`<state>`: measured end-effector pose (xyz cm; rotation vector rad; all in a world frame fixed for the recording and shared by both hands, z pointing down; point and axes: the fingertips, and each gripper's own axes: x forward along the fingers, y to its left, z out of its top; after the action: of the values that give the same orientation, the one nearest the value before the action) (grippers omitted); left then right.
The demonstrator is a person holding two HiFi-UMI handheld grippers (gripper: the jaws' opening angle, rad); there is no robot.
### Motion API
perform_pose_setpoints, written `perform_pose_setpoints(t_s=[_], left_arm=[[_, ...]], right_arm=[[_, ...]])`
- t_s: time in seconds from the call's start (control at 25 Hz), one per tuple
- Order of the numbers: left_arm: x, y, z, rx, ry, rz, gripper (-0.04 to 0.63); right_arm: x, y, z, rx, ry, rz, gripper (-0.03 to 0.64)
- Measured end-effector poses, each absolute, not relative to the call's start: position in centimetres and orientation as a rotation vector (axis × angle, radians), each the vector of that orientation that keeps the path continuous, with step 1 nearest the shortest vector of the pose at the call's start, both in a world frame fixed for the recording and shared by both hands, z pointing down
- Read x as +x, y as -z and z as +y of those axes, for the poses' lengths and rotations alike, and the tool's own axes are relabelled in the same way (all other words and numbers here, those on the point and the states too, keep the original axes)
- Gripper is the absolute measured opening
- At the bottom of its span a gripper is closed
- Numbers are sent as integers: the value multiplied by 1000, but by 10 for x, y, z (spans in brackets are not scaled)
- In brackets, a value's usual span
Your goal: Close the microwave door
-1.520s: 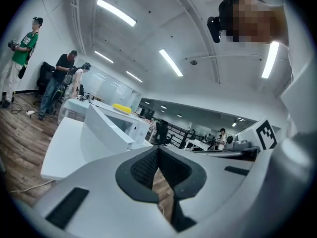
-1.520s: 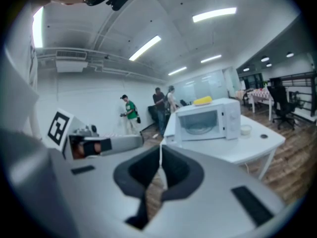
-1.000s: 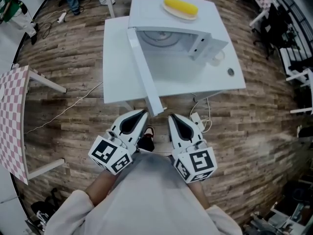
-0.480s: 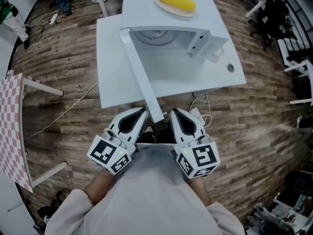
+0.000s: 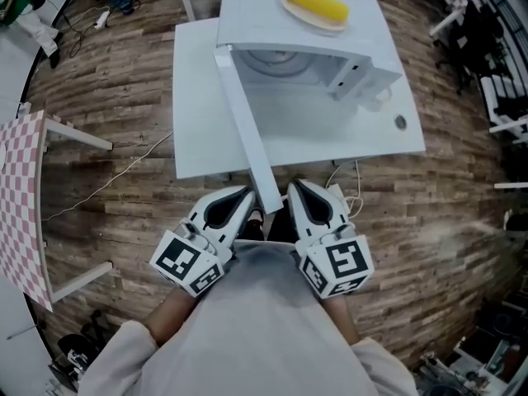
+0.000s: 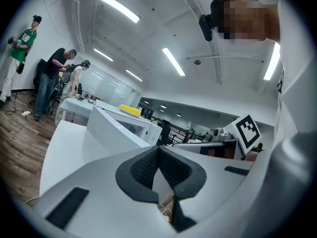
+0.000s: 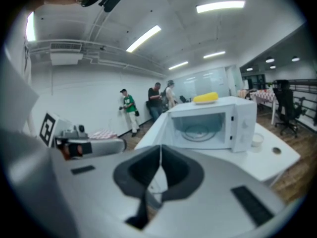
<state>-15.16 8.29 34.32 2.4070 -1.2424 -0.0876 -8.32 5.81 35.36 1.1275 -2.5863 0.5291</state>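
A white microwave (image 5: pixel 330 35) stands on a white table (image 5: pixel 198 122) with its door (image 5: pixel 246 130) swung wide open toward me. The door's free end reaches almost between my two grippers. The cavity and glass turntable (image 7: pixel 198 131) show in the right gripper view. A yellow corn cob (image 5: pixel 316 5) lies on a plate on top of the microwave. My left gripper (image 5: pixel 239 198) and right gripper (image 5: pixel 299 195) are held close to my body, just short of the table's near edge. Both are shut with nothing between the jaws (image 6: pixel 158 151) (image 7: pixel 159 155).
A small white cup (image 5: pixel 375 97) and a round grommet hole (image 5: pixel 400 122) are on the table right of the microwave. A checkered table (image 5: pixel 16 196) stands at the left. Cables (image 5: pixel 124 172) run over the wooden floor, black chairs (image 5: pixel 503 81) sit at the right, and people (image 7: pixel 156 100) stand far behind.
I have come closer to the table, so the open door's end now lies near the grippers' tips. Both grippers stay shut and close together.
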Motion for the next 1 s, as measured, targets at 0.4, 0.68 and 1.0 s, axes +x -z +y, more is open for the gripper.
perform_pose_setpoints(t_s=[0.4,0.68,1.0], left_arm=[[-151,-359,83,2346,60,-1244,19],[-143,-361,83,2349,61,-1219,19],[-138,-363,77,2351,42,-1221,20]], right_arm=[[-86,-366,57,1062,-565,-2582,25],[-82,-367,57,1054,-565,-2576,25],[-78,-371,56,1044,-580,-2578,25]])
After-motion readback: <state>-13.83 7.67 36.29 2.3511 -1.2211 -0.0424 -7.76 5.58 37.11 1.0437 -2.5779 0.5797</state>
